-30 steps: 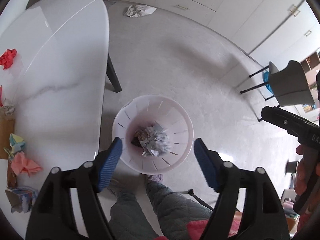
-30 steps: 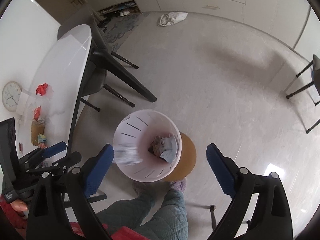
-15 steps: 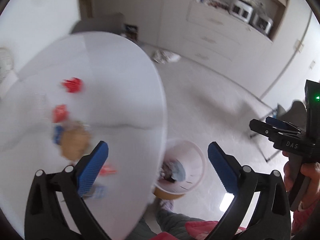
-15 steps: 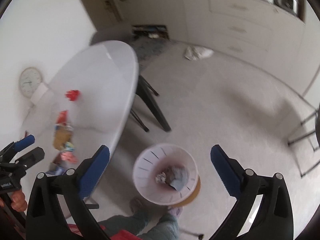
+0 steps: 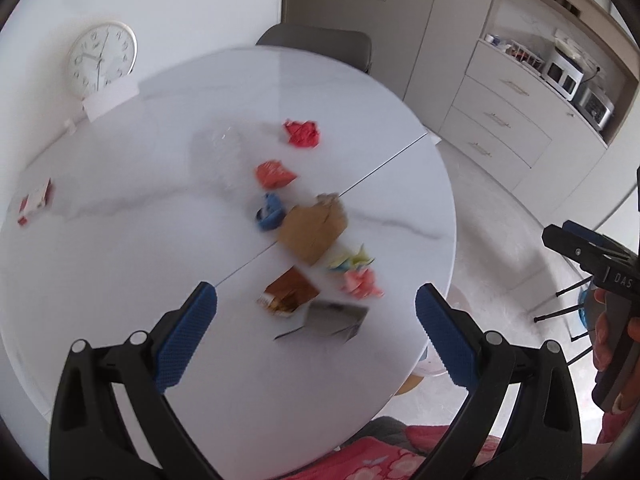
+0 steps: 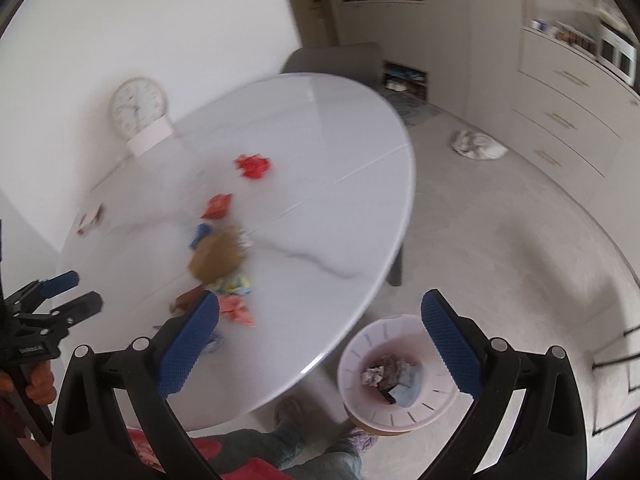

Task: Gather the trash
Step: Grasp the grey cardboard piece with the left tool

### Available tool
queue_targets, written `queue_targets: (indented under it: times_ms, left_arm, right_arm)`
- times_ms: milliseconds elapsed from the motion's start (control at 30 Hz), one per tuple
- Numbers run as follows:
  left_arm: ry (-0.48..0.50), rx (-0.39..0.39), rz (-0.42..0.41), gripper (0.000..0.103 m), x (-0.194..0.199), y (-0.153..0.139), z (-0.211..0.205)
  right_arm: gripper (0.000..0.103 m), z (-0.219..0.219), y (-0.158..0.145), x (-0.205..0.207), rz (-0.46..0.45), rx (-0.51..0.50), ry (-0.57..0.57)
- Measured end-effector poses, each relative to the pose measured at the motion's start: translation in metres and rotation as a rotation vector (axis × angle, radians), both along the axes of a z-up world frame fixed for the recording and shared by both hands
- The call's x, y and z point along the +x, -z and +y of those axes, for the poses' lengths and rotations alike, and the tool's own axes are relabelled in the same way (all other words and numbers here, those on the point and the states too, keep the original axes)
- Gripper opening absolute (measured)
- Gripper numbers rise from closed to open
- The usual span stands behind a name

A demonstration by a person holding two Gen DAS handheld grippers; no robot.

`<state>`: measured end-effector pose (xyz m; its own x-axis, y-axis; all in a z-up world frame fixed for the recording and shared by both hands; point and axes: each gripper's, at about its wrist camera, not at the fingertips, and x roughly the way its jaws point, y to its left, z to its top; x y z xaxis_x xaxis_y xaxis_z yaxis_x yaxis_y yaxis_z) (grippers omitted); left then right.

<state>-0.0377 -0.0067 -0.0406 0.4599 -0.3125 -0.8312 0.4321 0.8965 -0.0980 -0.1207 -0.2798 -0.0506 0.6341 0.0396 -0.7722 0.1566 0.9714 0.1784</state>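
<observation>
Both my claws have swung up from the bin to the table, left claw and right claw wide open and empty, and the scraps, grey wrapper nearest, lie just ahead of the left one.

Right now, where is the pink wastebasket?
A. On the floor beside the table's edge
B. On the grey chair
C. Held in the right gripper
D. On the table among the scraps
A: the pink wastebasket stands on the floor by the white table's rim, with crumpled trash inside.
</observation>
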Motion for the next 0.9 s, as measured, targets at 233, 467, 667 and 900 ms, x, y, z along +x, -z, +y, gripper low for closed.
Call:
queue_targets:
  times_ms: [233,467,667,900]
  left_arm:
    - [0.054,0.022,0.096,0.095,-0.004,0.039,-0.007]
    - [-0.021,0.07,0.147,0.095,0.008,0.09,-0.035]
    - [-0.128,0.136,0.166,0.095,0.017,0.127,-0.053]
    - [-0.163,0.149,0.16,0.077,0.012,0.137,-0.057]
  right_arm:
    - [0.1,0.031,0.01,0.012,0.043,-0.014,-0.081]
    - [0.1,0.032,0.027,0.011,0.098,0.005,-0.087]
    - [0.1,0.019,0.043,0.009,0.142,0.034,-0.074]
    - [0.1,0.013,0.06,0.016,0.179,0.049,-0.114]
